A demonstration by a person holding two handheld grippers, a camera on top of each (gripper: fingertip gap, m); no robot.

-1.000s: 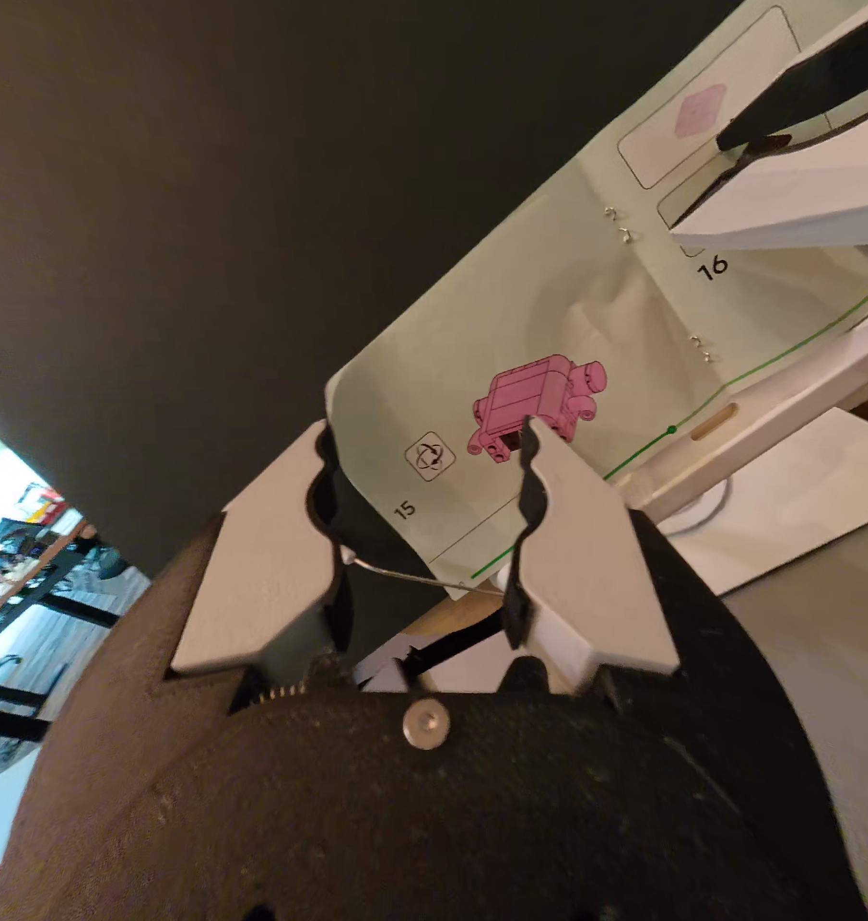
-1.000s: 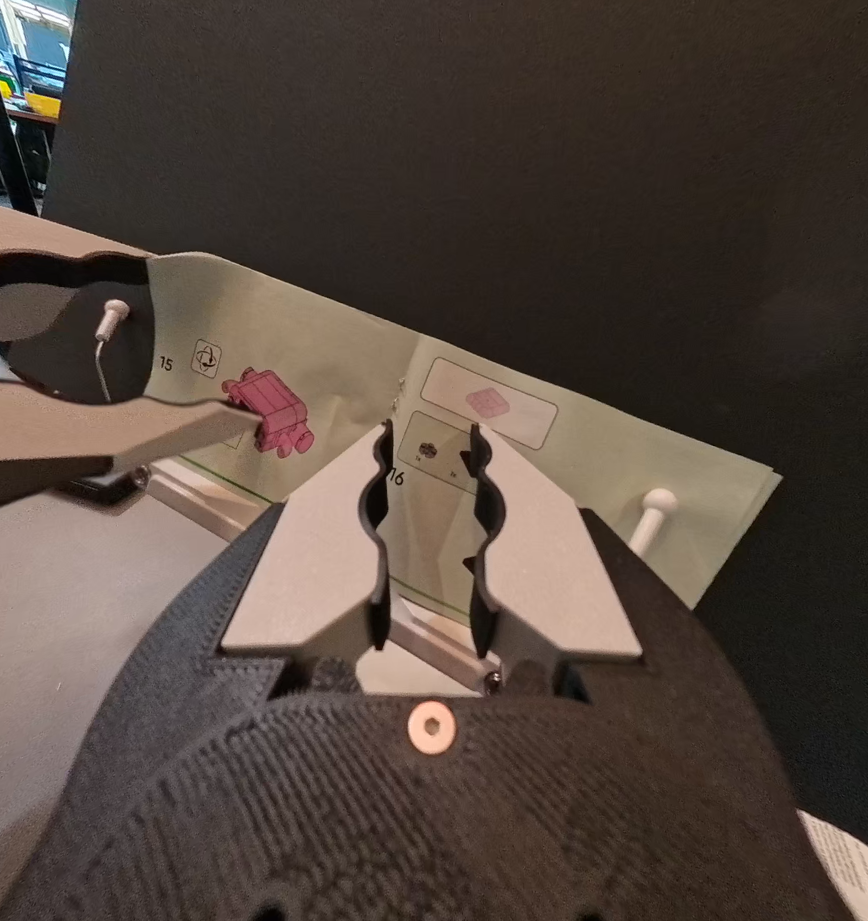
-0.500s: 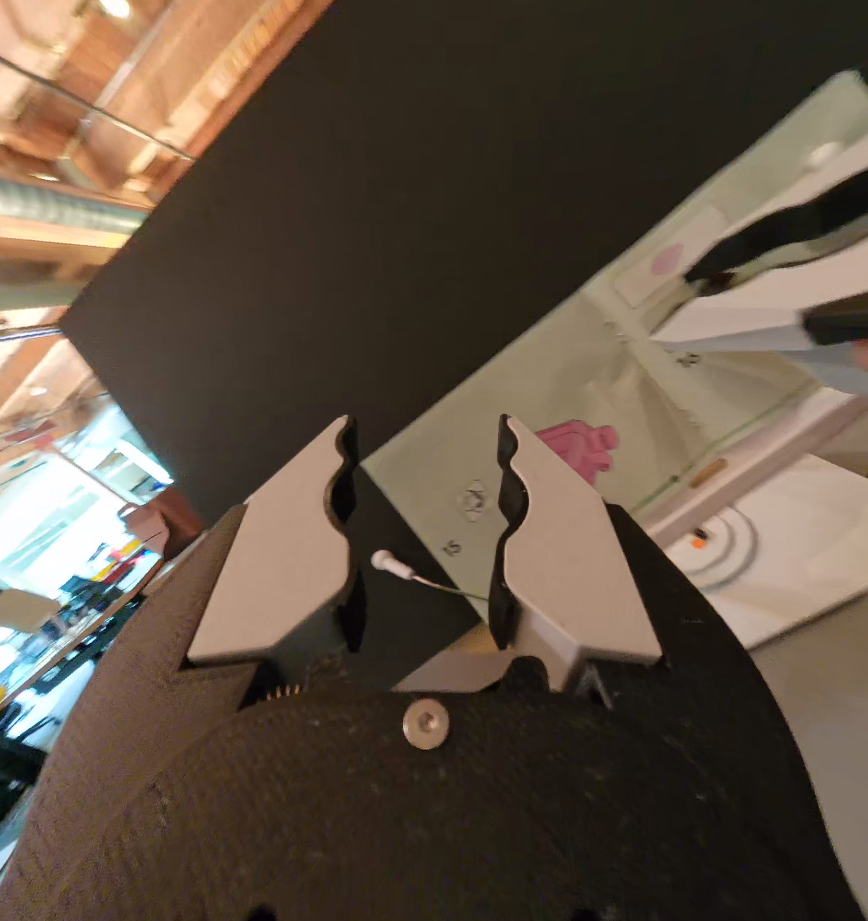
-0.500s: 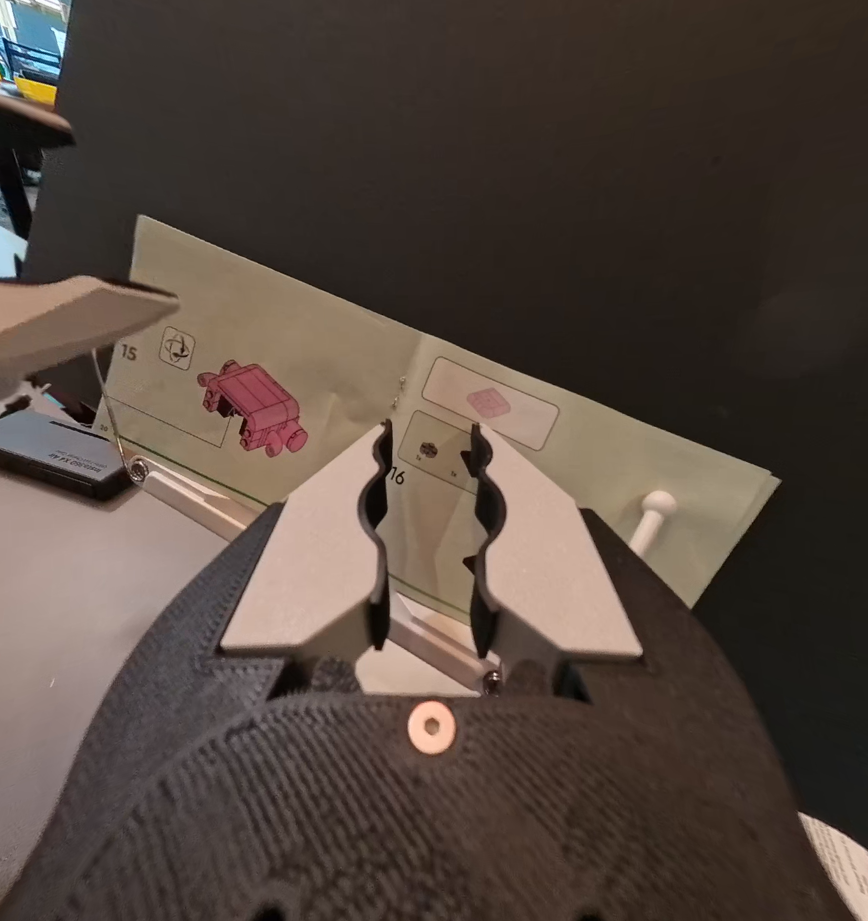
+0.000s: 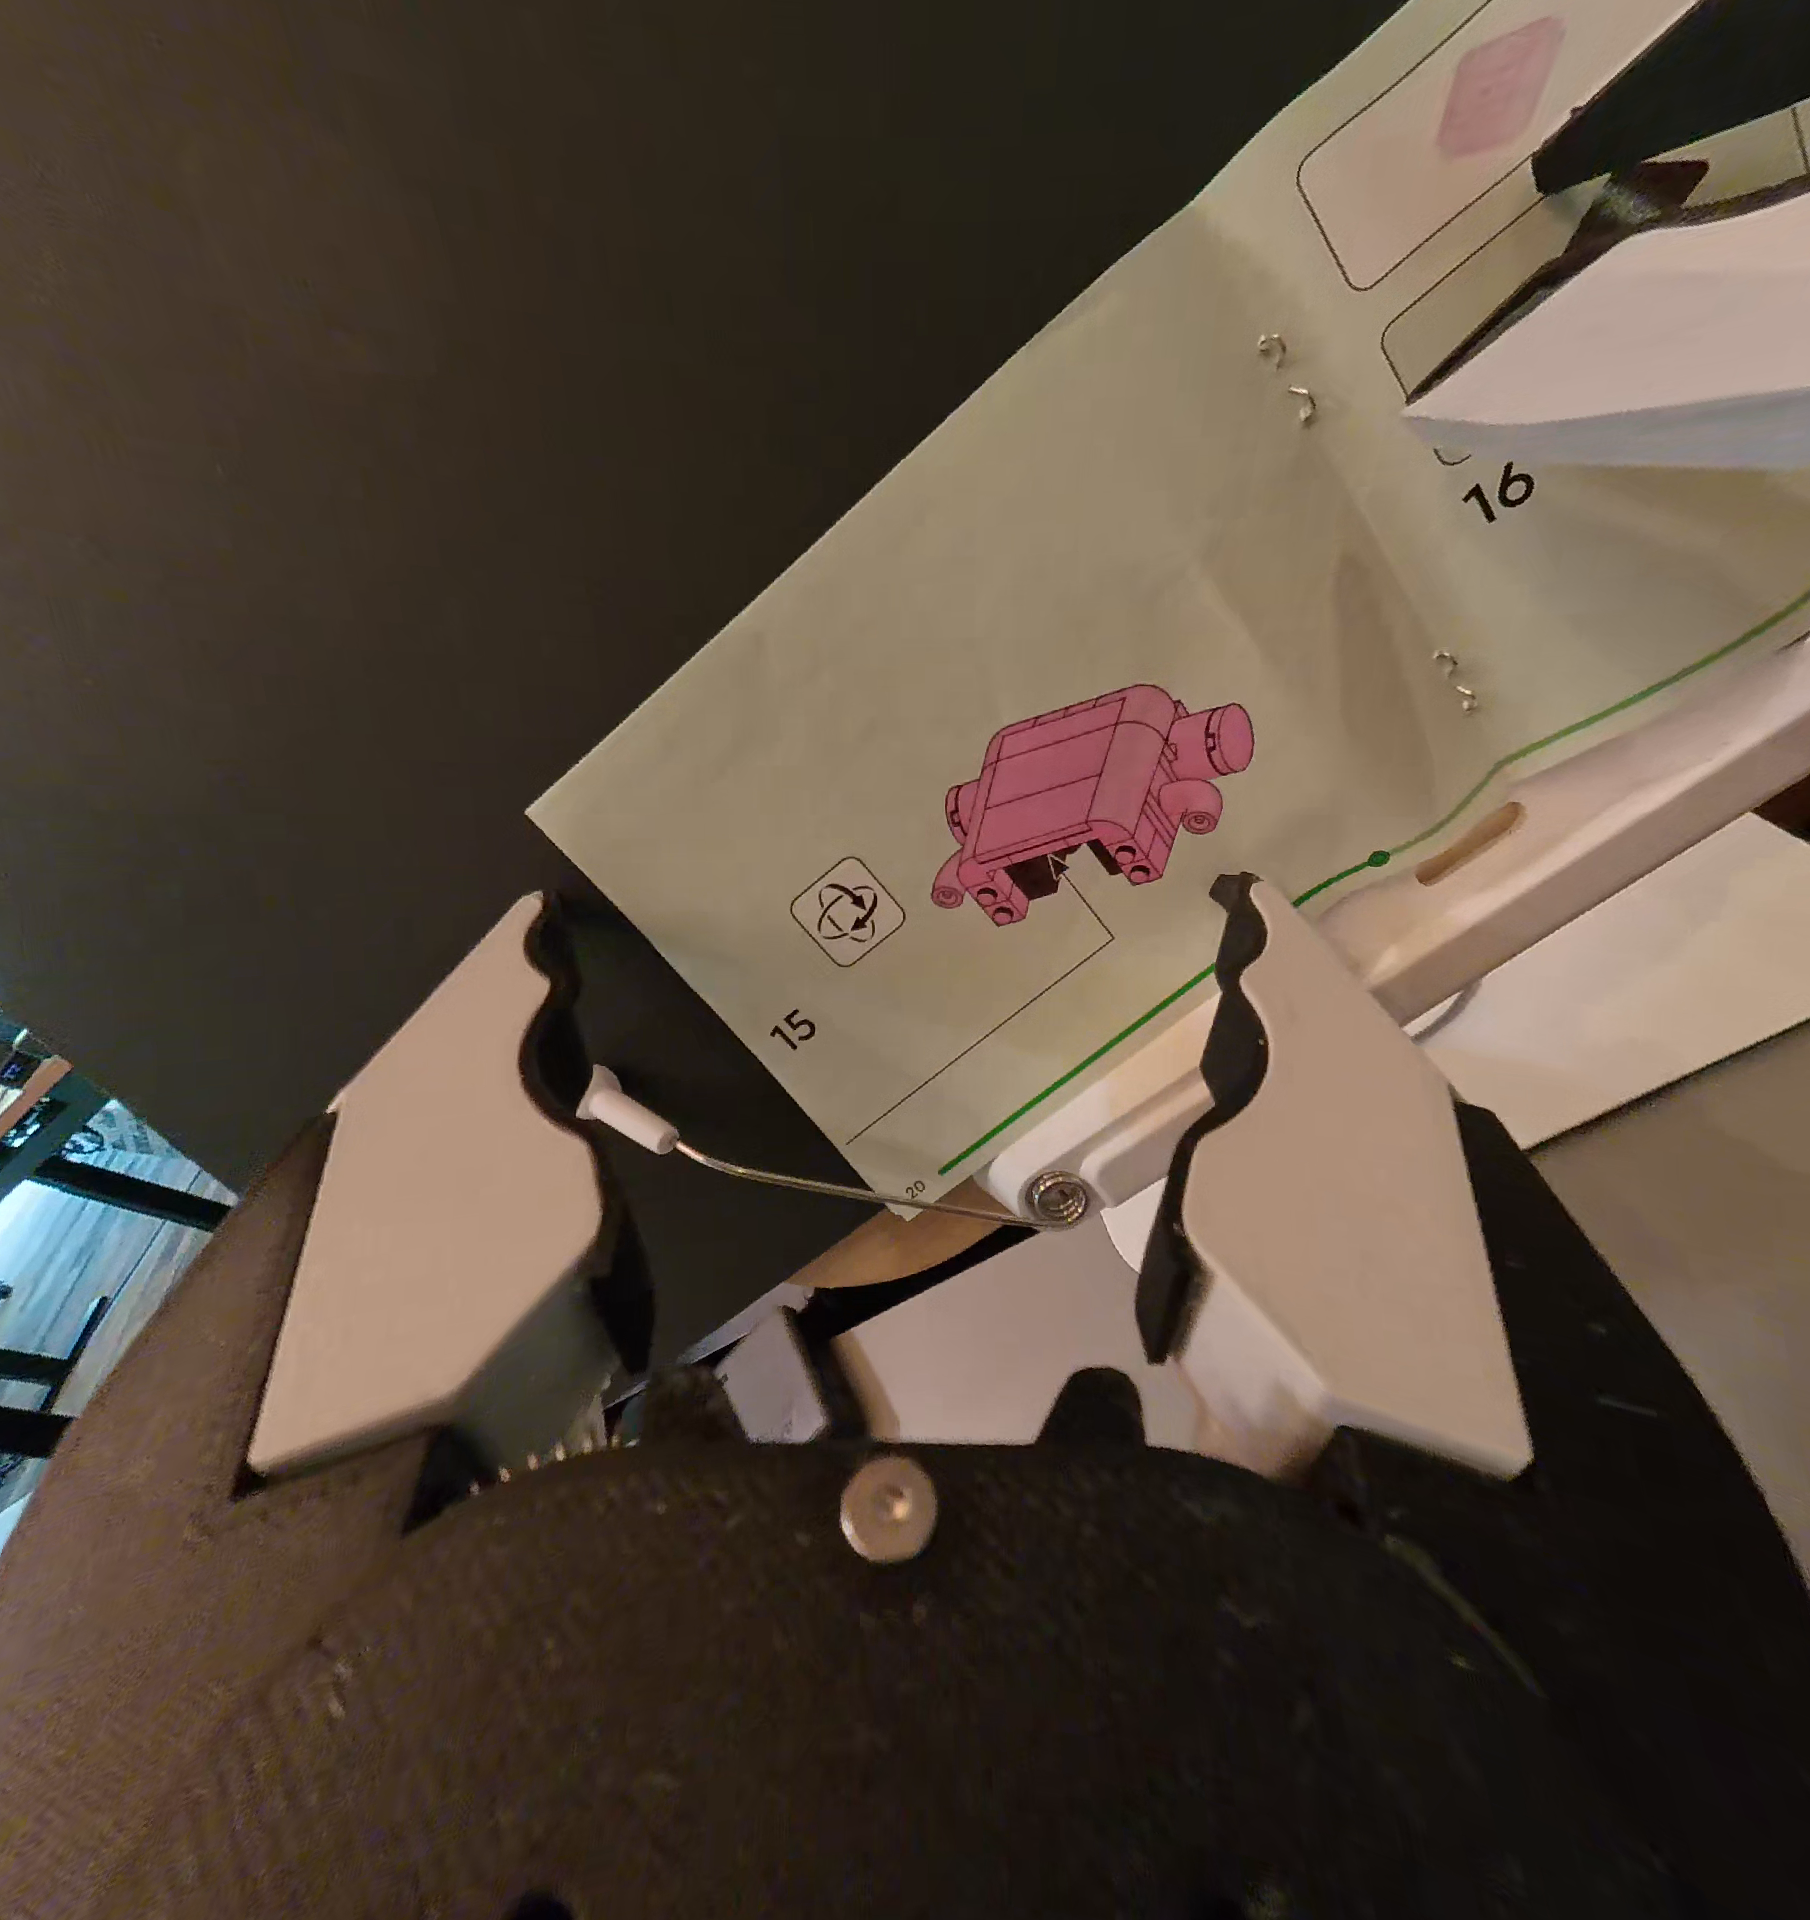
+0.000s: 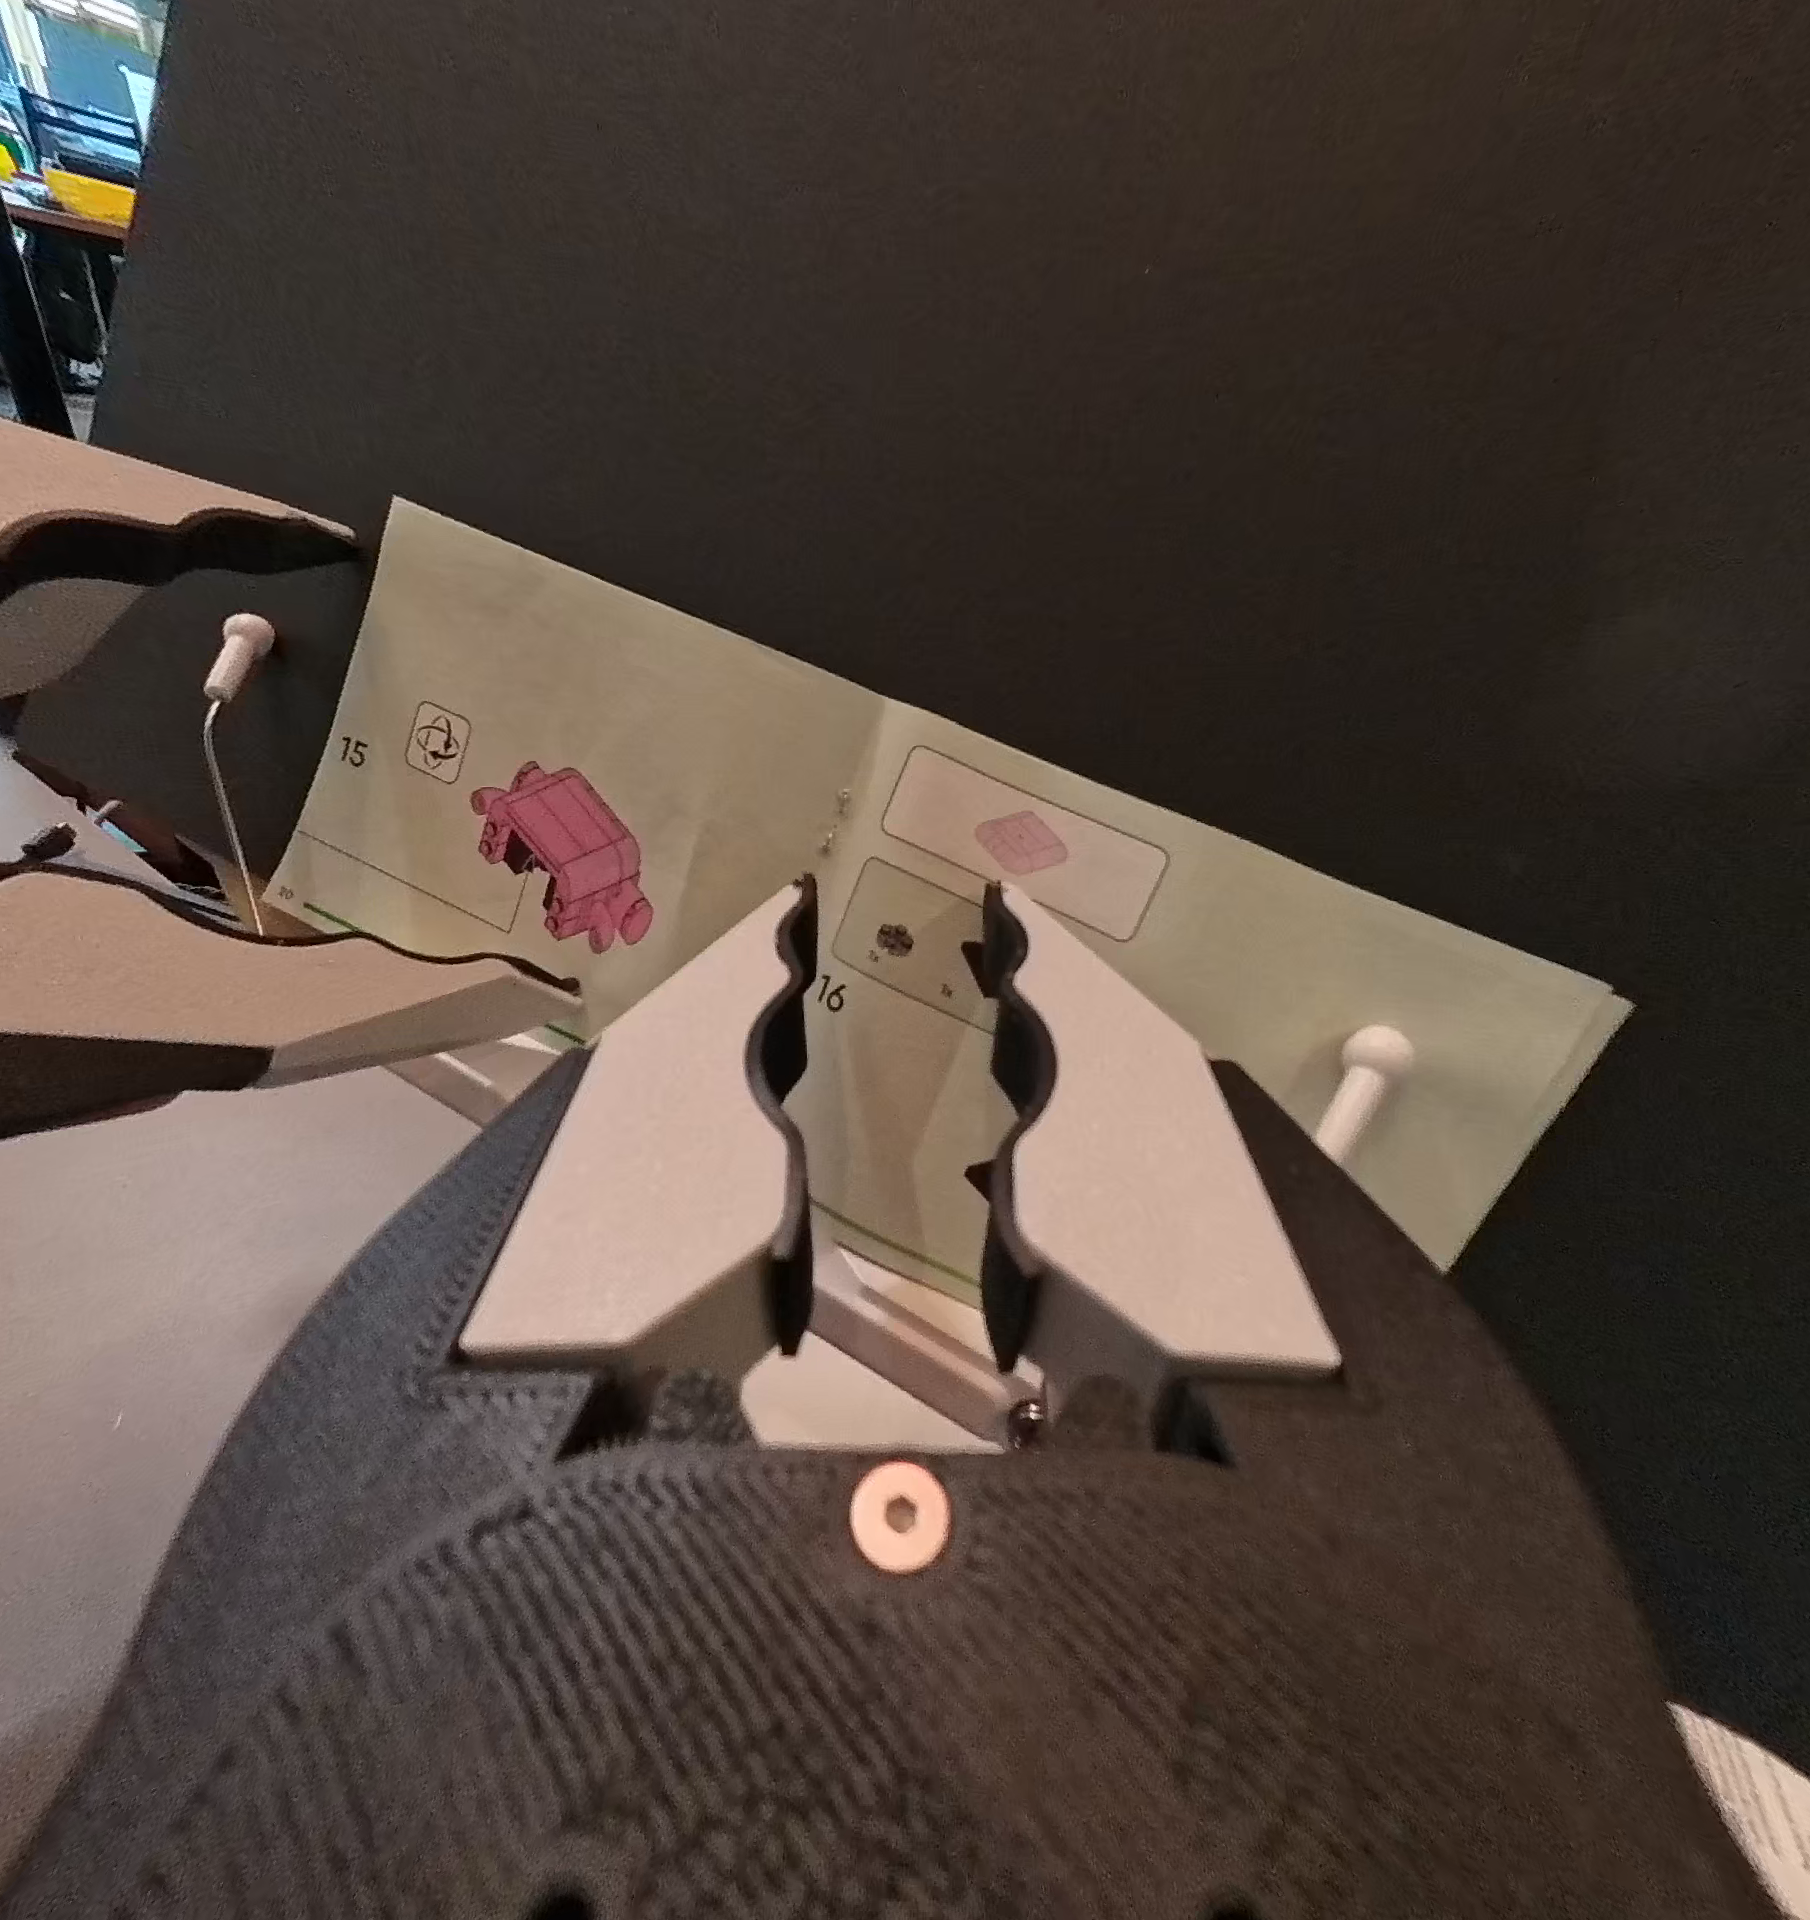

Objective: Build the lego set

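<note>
— Holding the left gripper (image 5: 885,894) wide apart, straddling the wire clip (image 5: 776,1174) of the stand (image 5: 1607,831); clamping nothing, white tip sitting against or just beside one pad

— And keeping the right gripper (image 6: 896,886) narrowly apart too, gripping nothing, hovering before the right page of the booklet (image 5: 984,582)?

— Yes. Probably dealing with the booklet, not building: clip hanging off the left page edge, not pressing the paper

— Then likely needing to close on that clip and swing it onto the page, going gently, avoiding creasing the paper or tipping the stand

— Not finding any lego pieces in either view, only printed pictures of a pink model; booklet leaning against the black backdrop (image 6: 984,312)

— Getting the clip's coil at the stand corner only from the left view; getting the second clip (image 6: 1358,1081) on the far page and the grey table (image 6: 153,1299) only from the right
</note>
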